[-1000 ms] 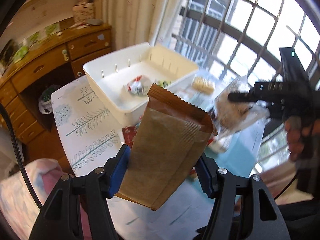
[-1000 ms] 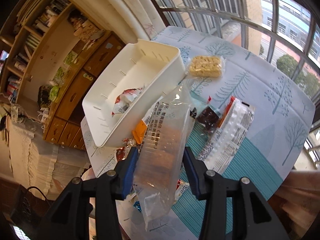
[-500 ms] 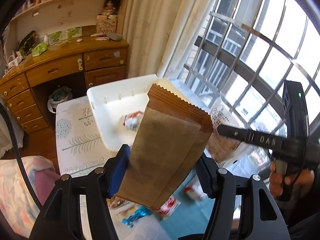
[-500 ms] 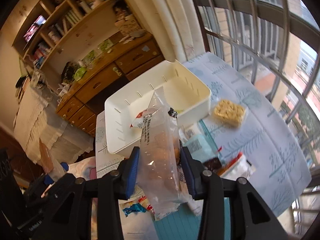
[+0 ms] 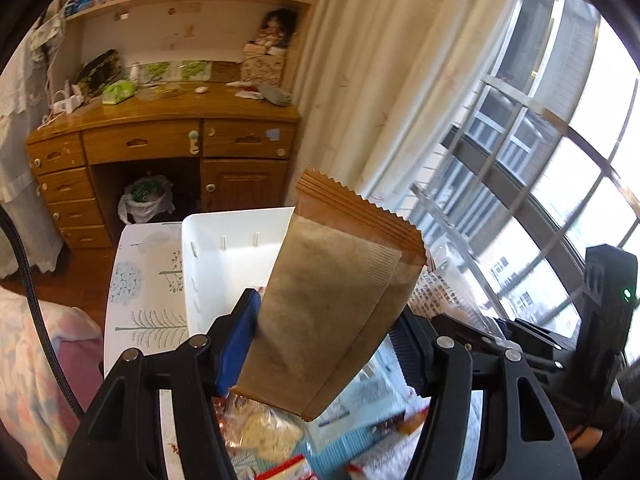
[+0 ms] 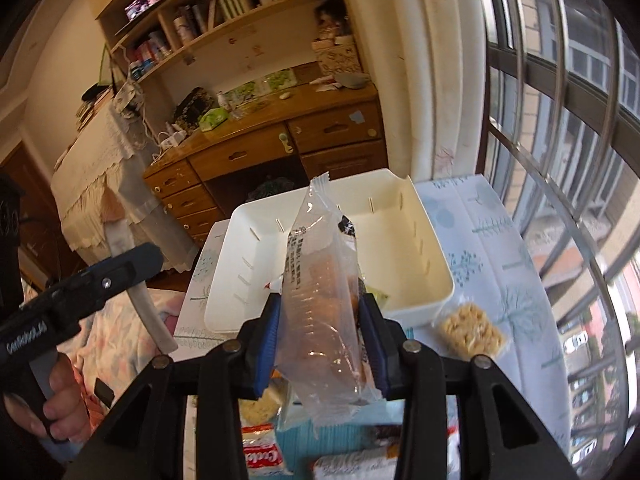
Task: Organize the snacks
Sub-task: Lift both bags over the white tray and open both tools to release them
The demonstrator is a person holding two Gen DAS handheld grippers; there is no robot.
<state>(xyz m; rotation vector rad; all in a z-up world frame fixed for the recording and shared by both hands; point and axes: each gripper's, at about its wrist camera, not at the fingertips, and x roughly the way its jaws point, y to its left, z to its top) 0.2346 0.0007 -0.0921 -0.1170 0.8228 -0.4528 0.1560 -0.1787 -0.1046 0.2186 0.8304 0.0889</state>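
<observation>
My left gripper (image 5: 324,332) is shut on a brown paper snack packet (image 5: 340,292), held upright above the near side of the white bin (image 5: 224,256). In the right wrist view, my right gripper (image 6: 320,336) is shut on a clear plastic packet (image 6: 320,280) with brownish pieces inside, raised in front of the same white bin (image 6: 400,216). The two grippers hang side by side. The left gripper's black fingers (image 6: 132,264) and a hand (image 6: 60,392) show at the left. Both packets hide much of the bin's floor.
A yellow puffed-snack packet (image 6: 472,330) lies on the tree-print tablecloth (image 6: 500,248) right of the bin. Several more packets (image 6: 260,456) lie near the table's front. A wooden desk (image 6: 260,148) stands behind, window bars on the right, bedding (image 6: 120,332) on the left.
Both grippers have risen and rolled upright with their packets still held. The bin now sits lower and nearer in both views, and the two grippers have come closer together.
</observation>
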